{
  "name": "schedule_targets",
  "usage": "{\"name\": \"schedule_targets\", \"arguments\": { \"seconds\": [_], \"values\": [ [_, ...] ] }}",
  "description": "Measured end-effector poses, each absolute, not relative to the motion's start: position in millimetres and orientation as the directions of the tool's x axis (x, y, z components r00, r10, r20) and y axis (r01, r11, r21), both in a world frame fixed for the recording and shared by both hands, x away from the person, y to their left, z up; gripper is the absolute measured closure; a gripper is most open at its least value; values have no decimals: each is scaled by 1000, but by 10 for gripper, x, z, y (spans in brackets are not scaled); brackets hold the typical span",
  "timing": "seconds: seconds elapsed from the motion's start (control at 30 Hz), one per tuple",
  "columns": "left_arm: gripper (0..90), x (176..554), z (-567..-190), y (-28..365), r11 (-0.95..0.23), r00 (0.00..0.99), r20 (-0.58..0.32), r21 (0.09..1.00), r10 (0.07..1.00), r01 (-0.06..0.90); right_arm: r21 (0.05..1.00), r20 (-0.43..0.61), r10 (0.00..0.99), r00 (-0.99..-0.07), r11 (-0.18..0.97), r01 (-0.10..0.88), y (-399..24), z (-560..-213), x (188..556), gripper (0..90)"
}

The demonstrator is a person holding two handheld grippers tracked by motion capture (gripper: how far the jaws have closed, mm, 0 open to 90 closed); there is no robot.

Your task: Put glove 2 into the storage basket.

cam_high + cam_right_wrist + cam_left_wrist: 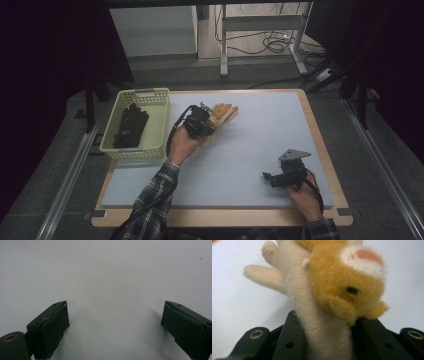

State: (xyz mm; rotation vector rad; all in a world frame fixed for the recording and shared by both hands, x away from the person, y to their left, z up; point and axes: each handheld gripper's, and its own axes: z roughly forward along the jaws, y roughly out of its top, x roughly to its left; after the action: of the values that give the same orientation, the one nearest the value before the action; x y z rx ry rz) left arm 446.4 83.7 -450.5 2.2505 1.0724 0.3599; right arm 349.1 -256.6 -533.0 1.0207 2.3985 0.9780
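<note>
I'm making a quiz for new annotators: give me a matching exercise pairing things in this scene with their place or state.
Things:
1. fuzzy glove
2. black gloves
3. right gripper
4. basket

Places or states:
A. lying in the basket
B. open, with nothing between its jaws
C. clamped in the left gripper
D. at the left edge of the mat

Pairs: 1-C, 2-A, 3-B, 4-D

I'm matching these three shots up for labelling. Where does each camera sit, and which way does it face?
High view: above the person's side, looking forward and down on the table; both forearms, left tool, right tool.
Left gripper view: rides the left tool, looking along its jaws shut on the glove.
Right gripper view: rides the right tool, jaws open over the table.
Shared: the glove, high and left views.
</note>
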Motion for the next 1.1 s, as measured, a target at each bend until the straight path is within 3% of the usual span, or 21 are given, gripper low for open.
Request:
{"name": "schedule_targets", "arguments": {
  "seconds": [0.33,0.63,1.1],
  "values": [
    [723,4440,-4163,1272,-408,525,20,654,851,637,714,-52,735,-676,501,489,-2566,-5330,3490,72],
    [715,4429,-3991,1947,-274,349,23,668,937,692,714,-52,735,-676,501,489,-2566,-5330,3491,72],
    [705,4568,-4293,2586,-146,170,18,603,985,784,714,-52,735,-676,500,489,-2566,-5330,3491,72]
  ]
}}
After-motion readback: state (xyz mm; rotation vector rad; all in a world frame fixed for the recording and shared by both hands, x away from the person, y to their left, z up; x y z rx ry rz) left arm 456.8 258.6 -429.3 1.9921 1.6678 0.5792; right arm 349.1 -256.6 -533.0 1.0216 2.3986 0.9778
